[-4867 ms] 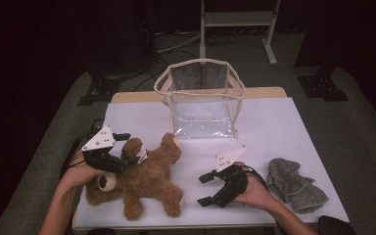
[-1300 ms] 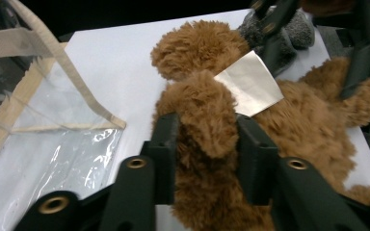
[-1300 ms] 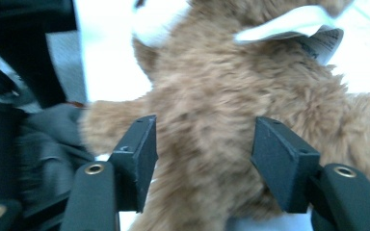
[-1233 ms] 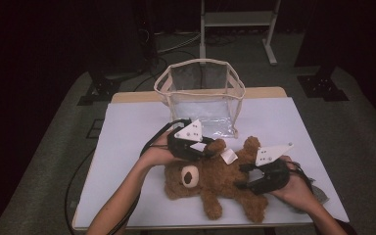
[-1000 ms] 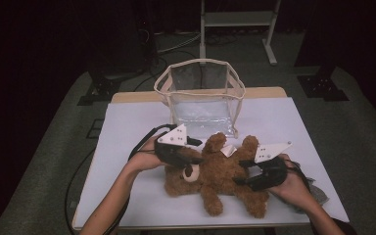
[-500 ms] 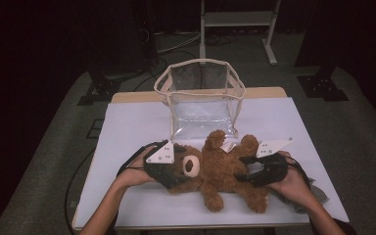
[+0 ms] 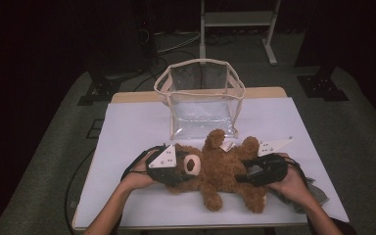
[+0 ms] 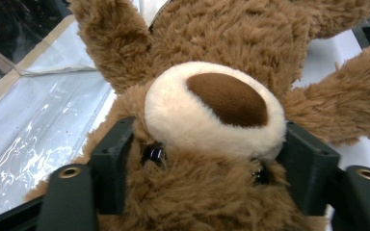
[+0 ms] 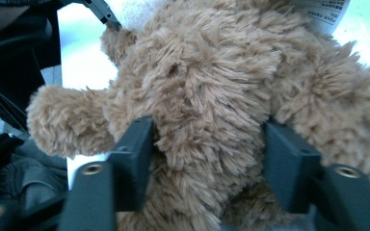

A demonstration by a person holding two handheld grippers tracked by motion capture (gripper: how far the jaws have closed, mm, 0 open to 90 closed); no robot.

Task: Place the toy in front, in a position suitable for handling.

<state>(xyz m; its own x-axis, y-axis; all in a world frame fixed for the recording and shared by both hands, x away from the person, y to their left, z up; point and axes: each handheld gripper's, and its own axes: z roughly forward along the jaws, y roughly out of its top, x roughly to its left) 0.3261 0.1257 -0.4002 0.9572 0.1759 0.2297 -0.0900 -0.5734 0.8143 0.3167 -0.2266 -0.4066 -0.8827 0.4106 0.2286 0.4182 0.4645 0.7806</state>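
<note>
The brown teddy bear (image 7: pixel 215 169) lies on its back near the front edge of the white tabletop (image 7: pixel 127 122), head toward the left, legs toward the right. The left tongs (image 8: pixel 207 159) come in level from the left; their jaws have just been closing and now press the bear's head on both sides, beside the cream muzzle. The right tongs (image 9: pixel 207 154) reach in from the right, jaws likewise just closing and sunk into the fur of the lower body near a leg. Both forearms enter from the bottom edge, hands wrapped around the tool bodies. Just behind the bear stands a clear plastic bag (image 7: pixel 200 98) with beige trim, open at the top. A grey cloth (image 7: pixel 318 193) lies under the right hand.
</note>
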